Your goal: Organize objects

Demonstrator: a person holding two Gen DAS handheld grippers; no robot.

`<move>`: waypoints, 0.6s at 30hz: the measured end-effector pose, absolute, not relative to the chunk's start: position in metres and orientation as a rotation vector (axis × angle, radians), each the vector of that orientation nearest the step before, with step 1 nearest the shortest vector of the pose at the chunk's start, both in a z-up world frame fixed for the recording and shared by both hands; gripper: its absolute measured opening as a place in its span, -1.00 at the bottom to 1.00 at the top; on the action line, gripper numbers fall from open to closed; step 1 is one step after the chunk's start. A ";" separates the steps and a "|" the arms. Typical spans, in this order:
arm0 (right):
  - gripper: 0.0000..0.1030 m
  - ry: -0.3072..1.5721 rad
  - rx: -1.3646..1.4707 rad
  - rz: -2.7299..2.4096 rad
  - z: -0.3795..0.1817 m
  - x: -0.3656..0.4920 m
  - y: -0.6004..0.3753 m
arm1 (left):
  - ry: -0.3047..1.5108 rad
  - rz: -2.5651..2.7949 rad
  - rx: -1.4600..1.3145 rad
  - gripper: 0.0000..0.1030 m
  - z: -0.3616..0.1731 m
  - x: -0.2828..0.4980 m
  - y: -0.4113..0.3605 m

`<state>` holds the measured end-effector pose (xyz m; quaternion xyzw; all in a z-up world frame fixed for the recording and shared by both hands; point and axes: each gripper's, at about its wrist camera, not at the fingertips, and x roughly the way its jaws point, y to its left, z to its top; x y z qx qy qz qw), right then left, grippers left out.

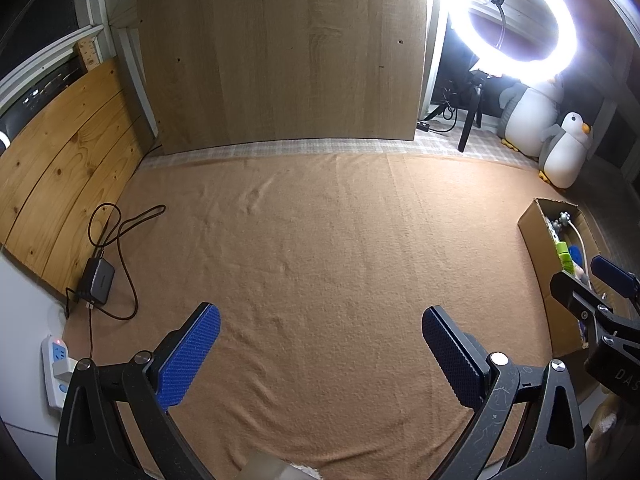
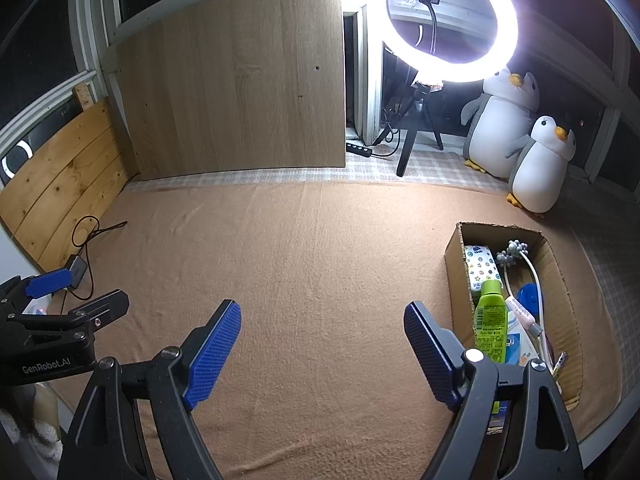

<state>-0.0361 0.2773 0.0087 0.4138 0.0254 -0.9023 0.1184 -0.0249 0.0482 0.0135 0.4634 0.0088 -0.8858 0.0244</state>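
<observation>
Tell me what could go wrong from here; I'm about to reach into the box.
1. The box is crowded: grabbing the green bottle could snag the white cord.
2. The open right gripper could tip the light cardboard wall.
3. The left gripper could catch the cable.

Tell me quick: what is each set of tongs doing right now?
Left tongs: open, holding nothing.
Right tongs: open, holding nothing.

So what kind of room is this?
Probably someone's home, set up for filming: a ring light on a tripod, two plush penguins by the dark window, and a cardboard box of odds and ends on a tan blanket.
</observation>
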 end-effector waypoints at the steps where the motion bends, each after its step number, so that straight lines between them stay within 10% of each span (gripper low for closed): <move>1: 0.56 0.075 1.211 -2.639 0.009 -0.036 0.277 | 0.027 -2.741 1.435 0.99 0.014 -0.025 0.049; 18: 0.56 0.077 1.224 -2.633 0.006 -0.036 0.275 | 0.010 -2.743 1.440 0.99 0.012 -0.025 0.049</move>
